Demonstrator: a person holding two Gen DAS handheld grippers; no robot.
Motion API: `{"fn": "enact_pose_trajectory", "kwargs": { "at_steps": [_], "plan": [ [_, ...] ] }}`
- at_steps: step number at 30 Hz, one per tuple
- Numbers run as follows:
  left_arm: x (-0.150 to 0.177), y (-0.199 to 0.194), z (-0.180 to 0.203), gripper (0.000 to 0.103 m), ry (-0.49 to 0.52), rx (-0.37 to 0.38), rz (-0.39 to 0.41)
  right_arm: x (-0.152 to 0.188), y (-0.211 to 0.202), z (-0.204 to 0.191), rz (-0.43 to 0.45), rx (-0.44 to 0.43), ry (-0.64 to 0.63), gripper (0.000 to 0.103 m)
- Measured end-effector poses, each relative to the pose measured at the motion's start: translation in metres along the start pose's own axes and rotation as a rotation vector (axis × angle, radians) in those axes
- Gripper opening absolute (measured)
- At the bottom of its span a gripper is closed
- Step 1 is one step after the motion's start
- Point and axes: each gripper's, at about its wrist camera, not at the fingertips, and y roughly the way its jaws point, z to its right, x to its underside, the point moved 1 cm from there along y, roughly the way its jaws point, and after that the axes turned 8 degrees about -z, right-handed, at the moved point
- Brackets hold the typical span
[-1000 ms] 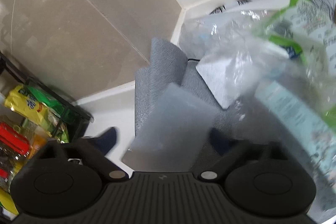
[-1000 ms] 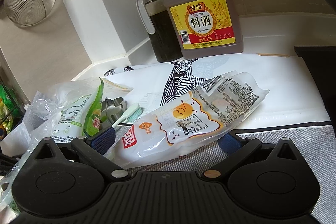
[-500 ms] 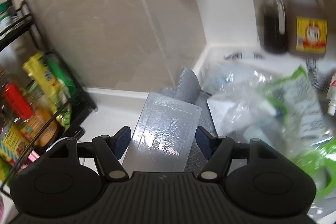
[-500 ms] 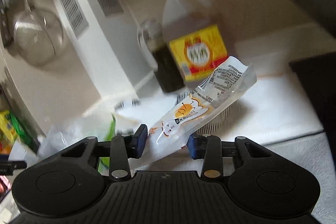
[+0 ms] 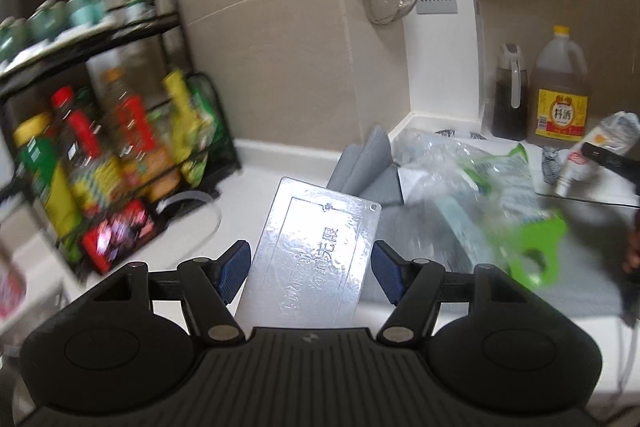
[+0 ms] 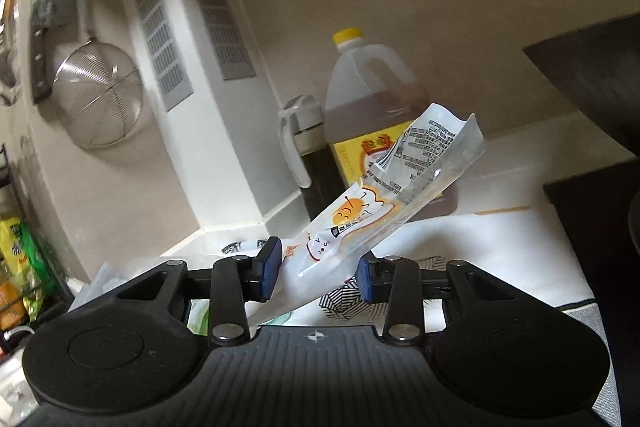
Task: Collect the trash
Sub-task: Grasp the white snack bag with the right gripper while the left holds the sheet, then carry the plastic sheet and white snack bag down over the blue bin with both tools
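left wrist view shows the left hand-held gripper (image 5: 310, 269) clasping an embossed clear plastic tray (image 5: 316, 255) lengthwise above the counter (image 5: 256, 187), loose wrappers (image 5: 480, 179) lying ahead-right, nearer the right hand-held gripper (image 6: 316, 273) pinching a snack wrapper (image 6: 384, 195).

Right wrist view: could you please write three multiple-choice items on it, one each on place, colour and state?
1. Where is the wire strainer? A. on the counter B. hanging on the wall C. in a sink
2. The cap of the jug is: A. red B. yellow C. green
3. The white wrapper is: A. lying flat B. pinched in the right gripper C. torn in two
B: it hangs against the wall. B: the cap shows yellow. B: the jaws have just been closing and pinch it aloft.
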Motion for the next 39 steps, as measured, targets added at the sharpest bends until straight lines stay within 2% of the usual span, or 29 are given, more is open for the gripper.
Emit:
{"fn": "enact_pose_trajectory", "kwargs": {
  "at_steps": [2,5,9,12,17,21,25,29,33,39],
  "plan": [
    [0.022,-0.018,-0.008,0.072,-0.020,-0.004,-0.015,0.004,-0.006,-0.004,0.028,-0.004,-0.040,0.041],
    [0.054,-0.040,-0.021,0.071,-0.026,-0.015,-0.018,0.005,-0.024,-0.012,0.047,0.038,-0.075,0.040],
    [0.094,-0.059,-0.030,0.071,-0.048,-0.020,-0.036,0.005,-0.072,-0.027,0.072,0.045,-0.161,0.040],
    [0.120,-0.069,-0.031,0.071,-0.062,0.003,-0.064,0.006,-0.120,-0.040,0.097,0.002,-0.222,0.039],
    [0.159,-0.081,-0.021,0.071,-0.064,0.028,-0.112,0.021,-0.200,-0.068,0.075,-0.150,-0.276,0.039],
    [0.193,-0.090,-0.013,0.071,-0.063,0.039,-0.132,0.051,-0.248,-0.094,0.010,-0.275,-0.330,0.039],
    [0.229,-0.097,-0.008,0.071,-0.076,0.081,-0.184,0.090,-0.274,-0.115,-0.103,-0.340,-0.376,0.039],
    [0.257,-0.102,-0.006,0.071,-0.074,0.068,-0.212,0.127,-0.283,-0.126,-0.241,-0.346,-0.420,0.038],
    [0.261,-0.108,-0.008,0.071,-0.080,0.101,-0.202,0.153,-0.283,-0.129,-0.368,-0.335,-0.414,0.038],
    [0.260,-0.107,-0.009,0.071,-0.079,0.118,-0.198,0.161,-0.292,-0.130,-0.385,-0.308,-0.397,0.038]
  ]
}}
